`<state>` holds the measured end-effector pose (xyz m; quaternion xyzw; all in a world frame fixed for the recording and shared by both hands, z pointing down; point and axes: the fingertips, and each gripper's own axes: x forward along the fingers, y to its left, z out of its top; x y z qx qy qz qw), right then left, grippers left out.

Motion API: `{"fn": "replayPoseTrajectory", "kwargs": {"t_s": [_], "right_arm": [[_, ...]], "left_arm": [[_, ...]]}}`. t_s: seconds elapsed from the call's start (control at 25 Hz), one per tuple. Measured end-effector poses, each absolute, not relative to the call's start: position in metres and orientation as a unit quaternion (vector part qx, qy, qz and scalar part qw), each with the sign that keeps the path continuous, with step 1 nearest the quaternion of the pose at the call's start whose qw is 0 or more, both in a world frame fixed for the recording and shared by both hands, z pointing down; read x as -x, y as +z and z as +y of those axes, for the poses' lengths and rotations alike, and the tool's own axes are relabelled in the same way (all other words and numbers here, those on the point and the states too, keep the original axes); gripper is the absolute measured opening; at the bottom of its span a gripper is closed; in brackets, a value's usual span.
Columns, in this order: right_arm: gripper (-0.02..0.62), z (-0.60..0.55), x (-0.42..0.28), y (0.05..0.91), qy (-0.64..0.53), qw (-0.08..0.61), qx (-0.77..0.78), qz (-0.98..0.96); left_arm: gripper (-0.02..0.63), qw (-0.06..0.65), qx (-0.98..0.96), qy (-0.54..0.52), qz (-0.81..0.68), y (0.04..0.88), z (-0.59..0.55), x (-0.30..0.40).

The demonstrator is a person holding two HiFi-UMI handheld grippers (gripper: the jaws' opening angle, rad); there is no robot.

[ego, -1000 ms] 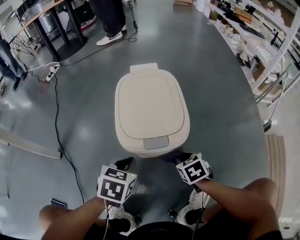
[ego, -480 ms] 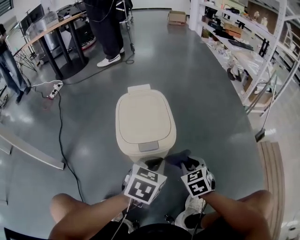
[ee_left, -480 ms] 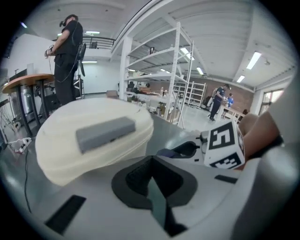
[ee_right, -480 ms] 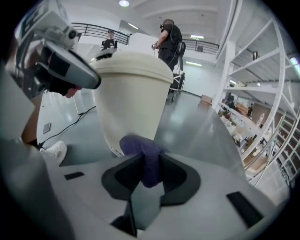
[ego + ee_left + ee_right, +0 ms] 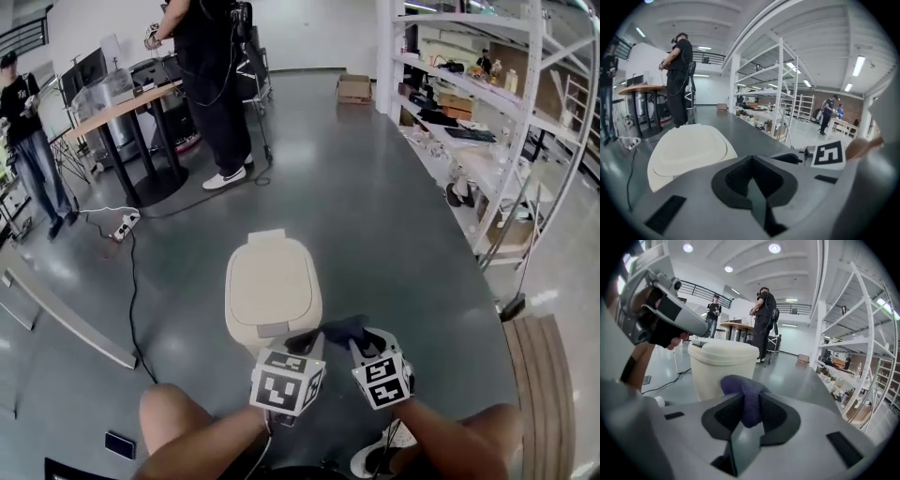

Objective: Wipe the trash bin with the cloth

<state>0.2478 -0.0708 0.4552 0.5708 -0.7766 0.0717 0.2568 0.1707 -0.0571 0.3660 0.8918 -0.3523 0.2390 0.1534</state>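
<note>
In the head view the cream trash bin stands on the grey floor in the lower middle of the frame. The long axis of its lid runs from bottom to top of the picture, with the hinge tab at the far end and the push latch at the near end. Its front wall is hidden behind the left gripper and the right gripper, which holds the dark cloth just at the bin's near right corner. A person in black stands at the top, cut off by the edge. In the left gripper view the left gripper has its jaws pressed together with nothing between them; only the bin's lid shows, at centre left. In the right gripper view the right gripper pinches the purple cloth, bunched upward, with the bin upright just behind it and its base hidden.
</note>
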Motion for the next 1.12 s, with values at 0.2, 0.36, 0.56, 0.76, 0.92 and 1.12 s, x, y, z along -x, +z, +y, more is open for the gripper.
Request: {"fn": "replayPoseTrajectory", "kwargs": {"t_s": [0.2,0.36,0.56,0.76,0.92,1.12], "right_arm": [[0.092,-0.079,-0.243,0.448,0.059,0.262,-0.532,-0.803],[0.092,-0.092,-0.238,0.447,-0.015,0.286,-0.49,-0.823],[0.092,-0.113,-0.222,0.439,-0.061,0.283,-0.45,-0.845],[0.092,-0.121,-0.211,0.436,-0.061,0.26,-0.441,-0.857],[0.092,-0.134,-0.205,0.437,-0.03,0.248,-0.46,-0.852],[0.092,-0.135,-0.184,0.442,-0.027,0.238,-0.461,-0.855]], "left_arm": [[0.0,0.17,-0.882,0.204,-0.39,0.35,-0.056,-0.188],[0.0,0.161,-0.883,0.217,-0.385,0.367,-0.039,-0.191],[0.0,0.15,-0.876,0.245,-0.388,0.394,-0.041,-0.182],[0.0,0.146,-0.864,0.272,-0.397,0.414,-0.05,-0.186],[0.0,0.144,-0.85,0.292,-0.415,0.424,-0.06,-0.182],[0.0,0.158,-0.852,0.29,-0.406,0.43,-0.052,-0.177]]}}
